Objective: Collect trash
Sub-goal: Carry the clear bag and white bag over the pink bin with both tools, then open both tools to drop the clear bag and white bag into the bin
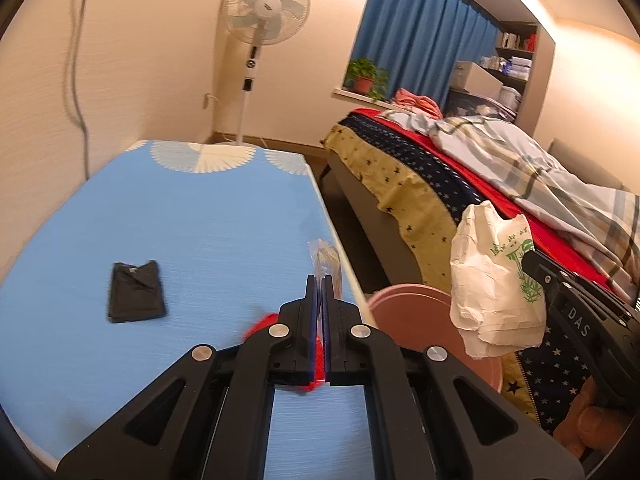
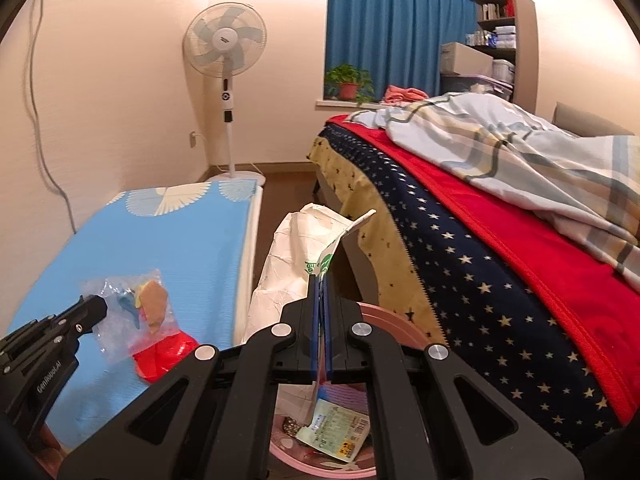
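My blue-topped table (image 1: pixel 180 216) stood left against the wall, the bed (image 2: pixel 460 240) right. My left tongs (image 1: pixel 322 280) were clamped on a clear plastic wrapper (image 2: pixel 132 312), edge-on, running away from me over the table's near right edge. My right tongs (image 2: pixel 322 280) pinched the crumpled white paper bag (image 2: pixel 288 264), hanging lengthwise above the pink bin (image 1: pixel 404 312).

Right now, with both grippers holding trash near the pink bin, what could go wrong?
1. The left hand-held gripper pinches only an edge of the clear plastic bag; it might slip out before reaching the pink bin.
2. The right hand-held gripper holds the crumpled white paper bag by a thin fold, which could tear or swing wide of the bin.
3. The bag may catch the star-patterned bedspread alongside.
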